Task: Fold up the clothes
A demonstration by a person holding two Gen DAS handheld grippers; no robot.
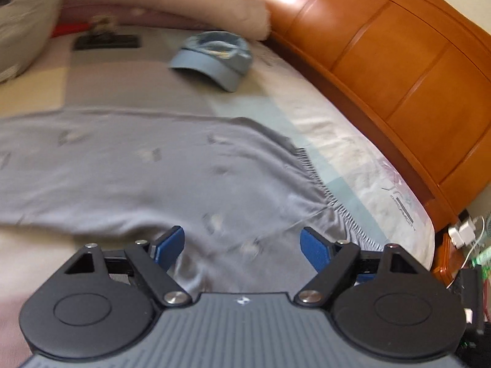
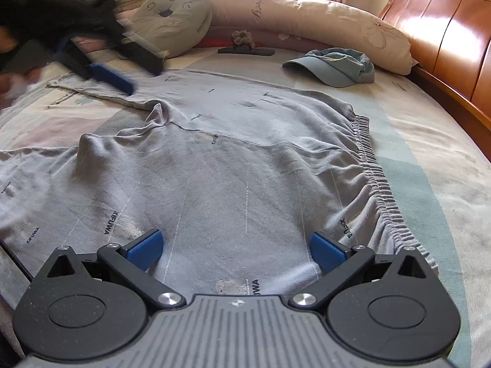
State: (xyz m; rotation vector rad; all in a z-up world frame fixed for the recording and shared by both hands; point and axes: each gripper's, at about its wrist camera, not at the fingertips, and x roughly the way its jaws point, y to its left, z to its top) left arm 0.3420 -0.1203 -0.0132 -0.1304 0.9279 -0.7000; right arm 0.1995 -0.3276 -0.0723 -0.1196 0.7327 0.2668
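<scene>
While both grippers, left (image 1: 242, 245) and right (image 2: 236, 251), gape wide with nothing held, we see the grey shorts (image 2: 233, 165) spread flat on the bed (image 2: 429, 184). Risk: pinching sheet along with cloth, or the bunched waistband (image 2: 377, 178) skewing our fold.

The grey trousers (image 2: 239, 165) lie spread flat on the bed (image 2: 429, 184), light grey jersey printed with small dark "XIFUWA" marks and thin pale lines running lengthwise. The gathered elastic waistband (image 2: 377, 181) runs along the right edge, puckered into tight ridges. One leg stretches away to the far left, its hem (image 2: 61, 84) lying flat and narrow. The nearer leg trails off to the left, out of view. Between the legs the cloth bunches into a raised fold (image 2: 158, 113) at the crotch, with a second soft peak (image 2: 89, 144) nearer. A dark seam crosses the middle. The rest lies smooth, lightly creased.
</scene>
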